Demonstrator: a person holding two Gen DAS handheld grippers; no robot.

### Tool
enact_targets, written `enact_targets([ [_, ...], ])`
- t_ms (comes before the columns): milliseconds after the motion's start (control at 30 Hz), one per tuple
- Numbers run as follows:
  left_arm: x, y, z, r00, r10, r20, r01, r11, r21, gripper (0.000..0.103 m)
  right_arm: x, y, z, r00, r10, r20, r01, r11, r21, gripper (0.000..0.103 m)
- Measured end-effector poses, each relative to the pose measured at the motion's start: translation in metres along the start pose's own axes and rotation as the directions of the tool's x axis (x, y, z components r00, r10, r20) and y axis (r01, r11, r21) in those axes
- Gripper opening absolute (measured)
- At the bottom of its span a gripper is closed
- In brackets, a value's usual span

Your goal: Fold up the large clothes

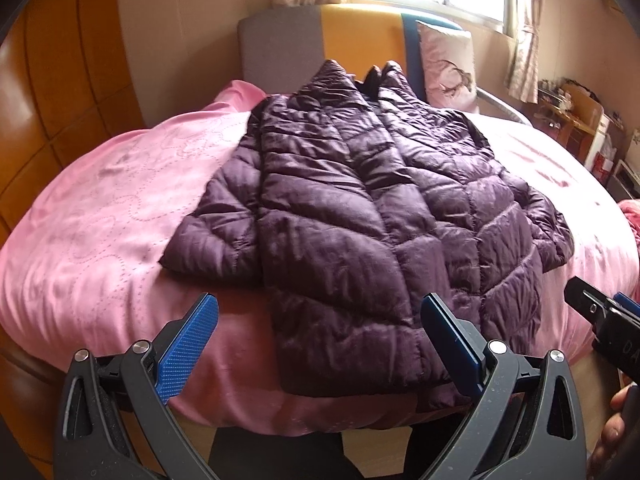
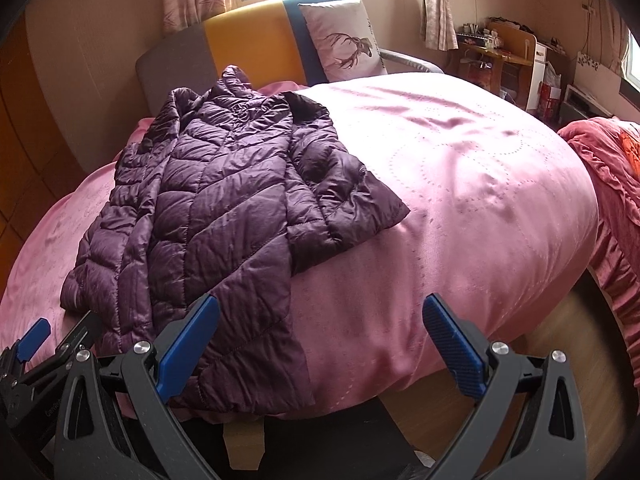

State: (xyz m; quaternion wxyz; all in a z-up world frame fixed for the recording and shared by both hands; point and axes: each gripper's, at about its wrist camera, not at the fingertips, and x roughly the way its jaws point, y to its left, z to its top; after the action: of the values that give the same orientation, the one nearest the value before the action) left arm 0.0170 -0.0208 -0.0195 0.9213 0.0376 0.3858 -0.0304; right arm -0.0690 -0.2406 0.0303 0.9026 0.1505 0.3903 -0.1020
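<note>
A wide bed under a smooth pink satin cover [image 2: 460,184] with dotted quilted swirls fills both views. On it lies a dark purple quilted puffer jacket [image 1: 360,216], glossy and puffy, chevron-stitched, spread flat with its hem at the near edge. Against the headboard leans 1 square pale pillow with a deer print [image 2: 344,40]. The left gripper [image 1: 320,340] and right gripper [image 2: 320,340], black frames with ribbed blue pads, both hang spread apart, empty, above that edge.
</note>
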Motion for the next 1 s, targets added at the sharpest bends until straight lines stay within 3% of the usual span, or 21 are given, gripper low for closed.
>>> enact_targets([
  [267,0.01,-0.023,0.01,0.993,-0.117,-0.009,0.118,0.991,0.066,0.1,0.008,-0.01,0.006,1.0,-0.003,0.013,0.003,1.0,0.008,0.101],
  [467,0.034,-0.032,0.012,0.989,-0.137,-0.061,0.142,0.986,0.091,0.096,0.023,-0.012,0.006,1.0,0.016,-0.021,-0.016,1.0,0.003,0.097],
  [533,0.047,-0.034,0.009,0.988,-0.125,-0.088,0.134,0.986,0.102,0.073,0.027,-0.009,0.004,0.998,0.051,-0.038,-0.051,0.999,-0.014,0.095],
  [600,0.056,-0.028,0.007,0.984,-0.142,-0.109,0.151,0.985,0.084,0.065,0.035,-0.002,0.001,0.991,0.113,-0.075,-0.116,0.992,-0.042,0.09],
  [733,0.051,-0.012,0.009,0.975,-0.204,-0.091,0.209,0.976,0.054,0.033,0.051,0.023,-0.008,0.963,0.217,-0.162,-0.237,0.965,-0.117,0.086],
  [800,0.047,0.003,0.012,0.958,-0.274,-0.089,0.276,0.961,0.008,0.024,0.06,0.039,-0.013,0.944,0.256,-0.209,-0.292,0.942,-0.163,0.078],
  [900,0.037,0.03,0.02,0.931,-0.359,-0.062,0.355,0.932,-0.067,0.017,0.067,0.059,-0.018,0.949,0.222,-0.222,-0.277,0.924,-0.262,0.05],
  [967,0.027,0.051,0.029,0.932,-0.362,-0.02,0.359,0.928,-0.103,0.017,0.063,0.064,-0.016,0.957,0.211,-0.2,-0.267,0.909,-0.319,0.023],
  [1000,0.022,0.061,0.034,0.934,-0.358,0.001,0.356,0.927,-0.122,0.017,0.057,0.063,-0.012,0.963,0.202,-0.18,-0.255,0.903,-0.347,0.019],
])
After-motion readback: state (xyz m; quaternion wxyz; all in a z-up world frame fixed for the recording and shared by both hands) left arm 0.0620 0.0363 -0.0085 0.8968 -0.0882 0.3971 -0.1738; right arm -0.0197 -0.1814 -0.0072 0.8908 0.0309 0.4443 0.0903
